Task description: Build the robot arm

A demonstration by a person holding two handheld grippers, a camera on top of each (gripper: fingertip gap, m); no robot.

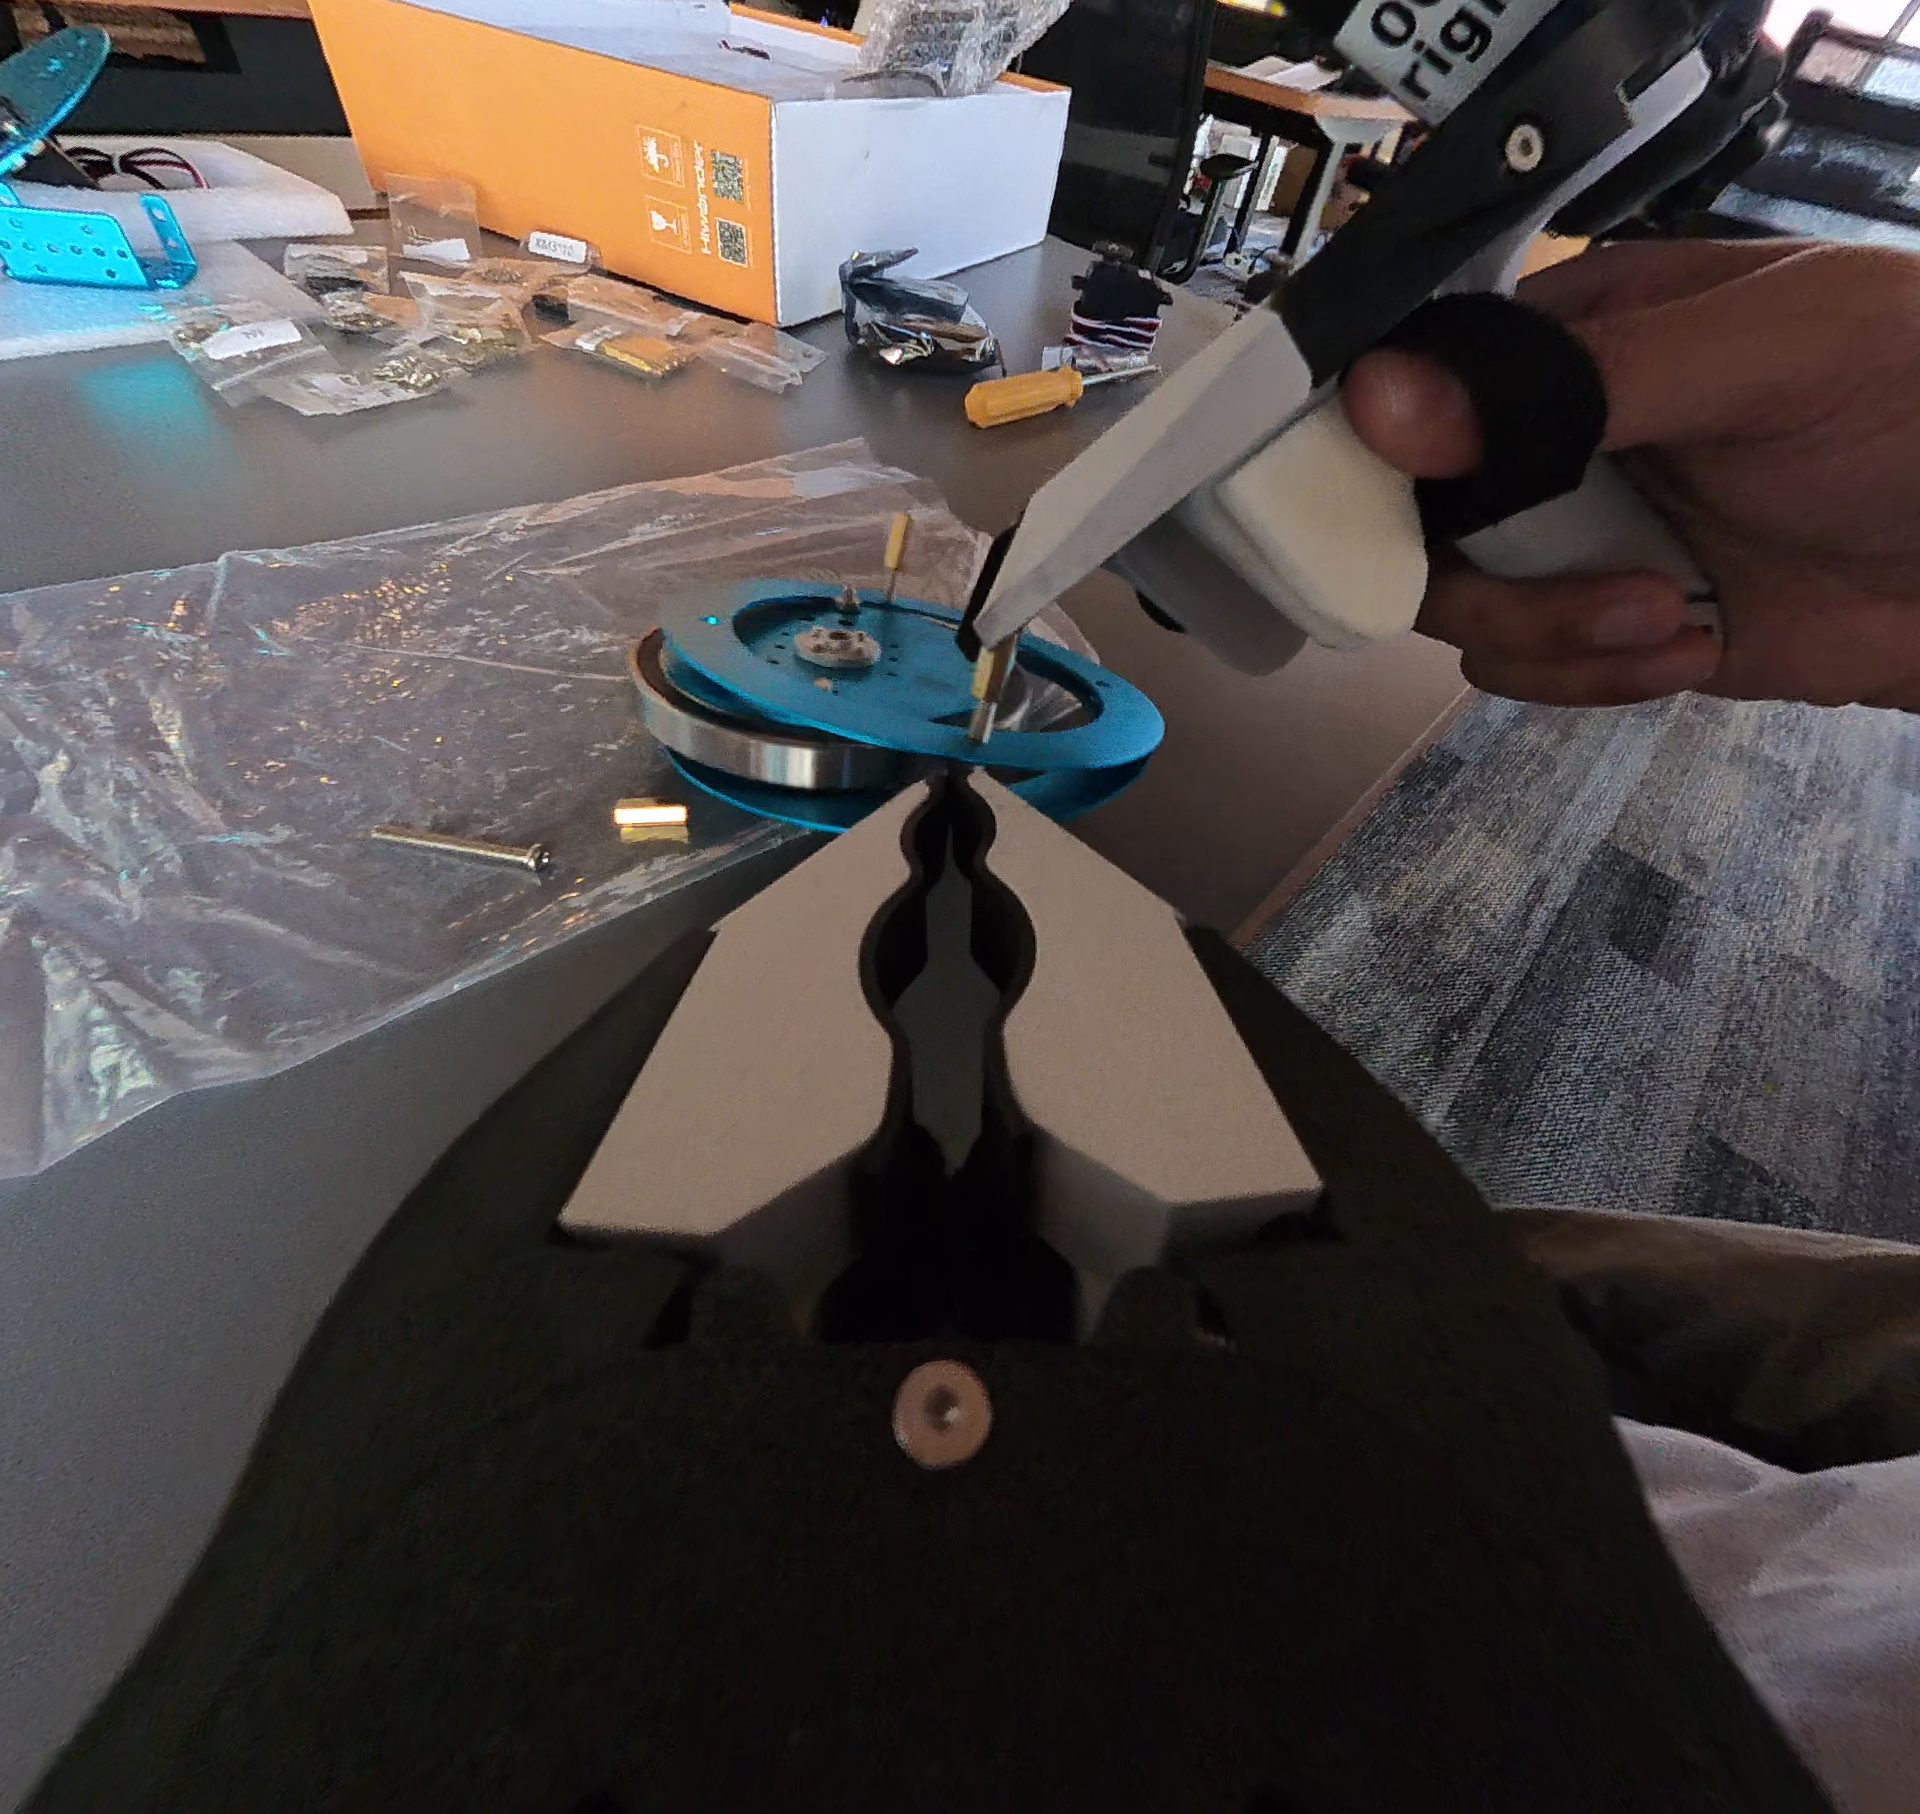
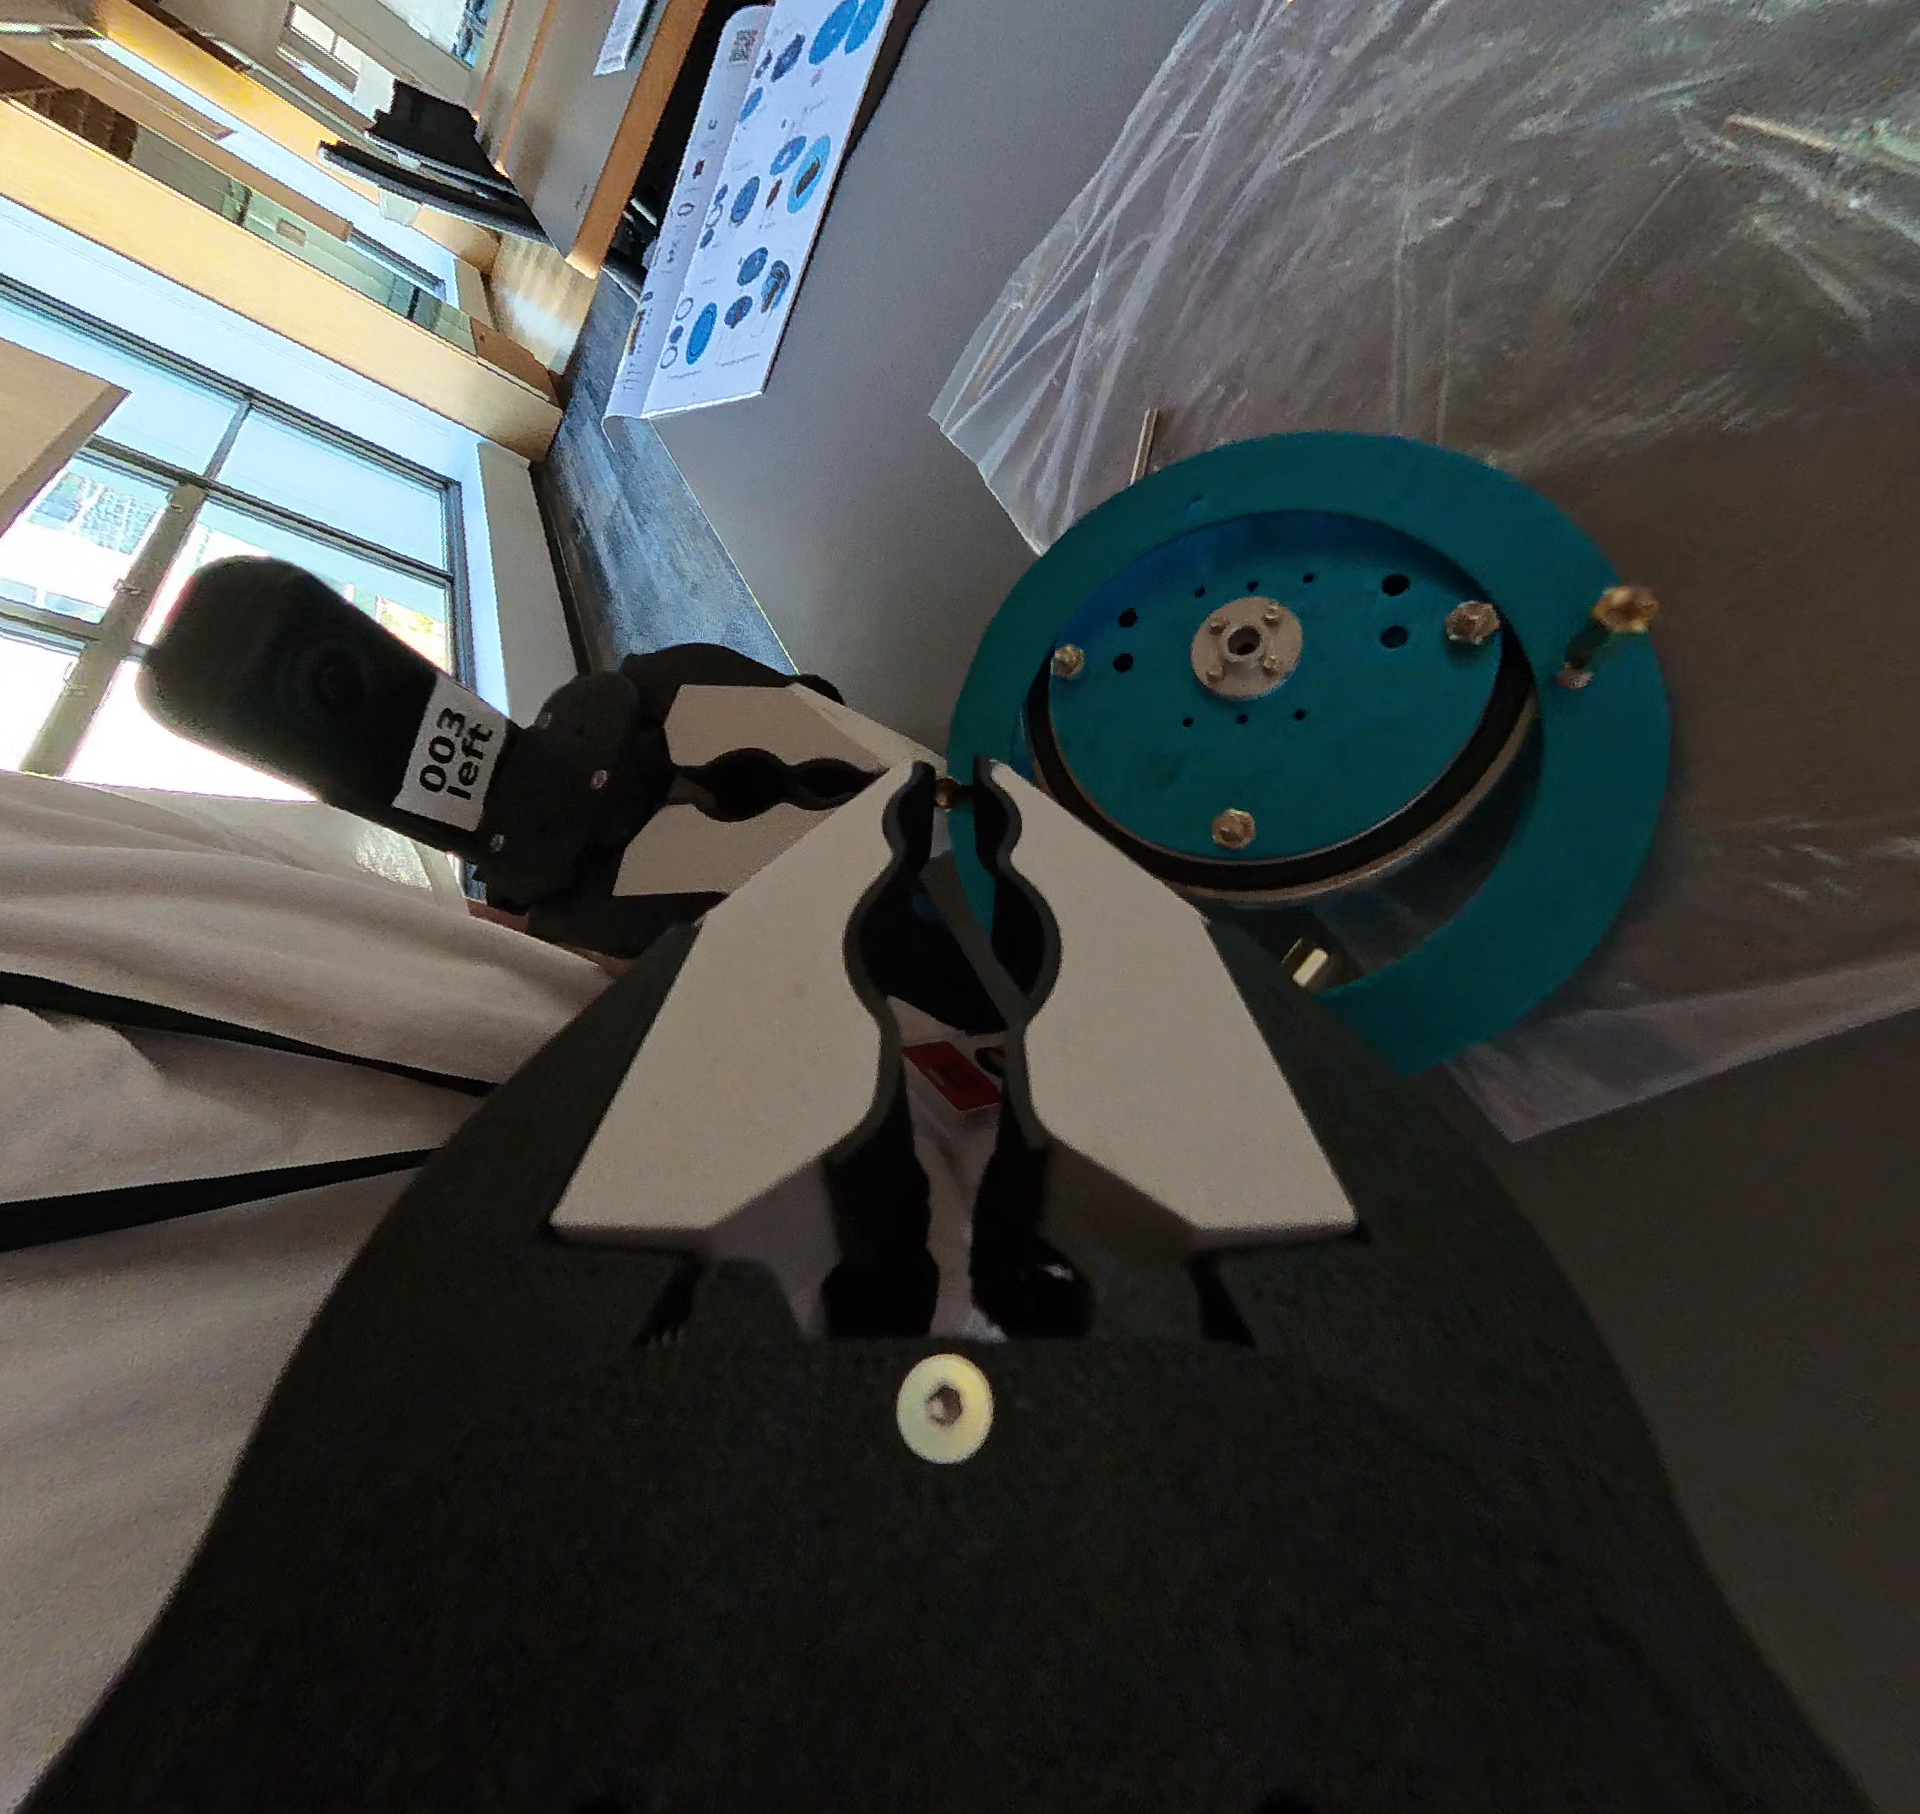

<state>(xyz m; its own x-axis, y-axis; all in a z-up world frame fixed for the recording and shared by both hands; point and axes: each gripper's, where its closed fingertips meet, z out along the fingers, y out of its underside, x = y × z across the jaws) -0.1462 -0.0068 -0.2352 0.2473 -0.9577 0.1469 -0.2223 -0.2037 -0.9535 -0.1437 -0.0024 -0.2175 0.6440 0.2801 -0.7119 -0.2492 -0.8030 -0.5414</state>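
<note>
Left gripper point(image 1: 951, 777): the tips are being kept pressed together, clenched on the near rim of the blue ring point(image 1: 1101, 746), which is being held tilted over the bearing.
Right gripper point(image 1: 987, 637): a brass standoff point(image 1: 987, 689) is being pinched at its top between the tips; the standoff is standing upright with its foot at the ring's near side. The gripper is being held in a hand point(image 1: 1714, 476) from the right.
Ring assembly: a blue disc point(image 1: 831, 647) with a small metal hub at its middle is being seen inside the ring, over a steel bearing point(image 1: 748, 741). A second standoff point(image 1: 896, 543) is standing at the ring's far side.
Plastic sheet point(image 1: 312, 725): the assembly is resting on its right edge; a long screw point(image 1: 462, 845) and a short brass spacer point(image 1: 649, 814) are lying on it just left of the assembly.
Table point(image 1: 520, 434): grey, with the sheet spread over it.
Farther back: a yellow-handled screwdriver point(image 1: 1023, 398), small parts bags point(image 1: 416, 330) and a servo point(image 1: 1117, 304) are lying mid-table.
Farthest: an orange-and-white box point(image 1: 623, 133) is standing open, with blue brackets point(image 1: 94, 242) at the left.
Right wrist view: printed sheets point(image 2: 727, 206) with pictures are lying on the table beyond the ring.
</note>
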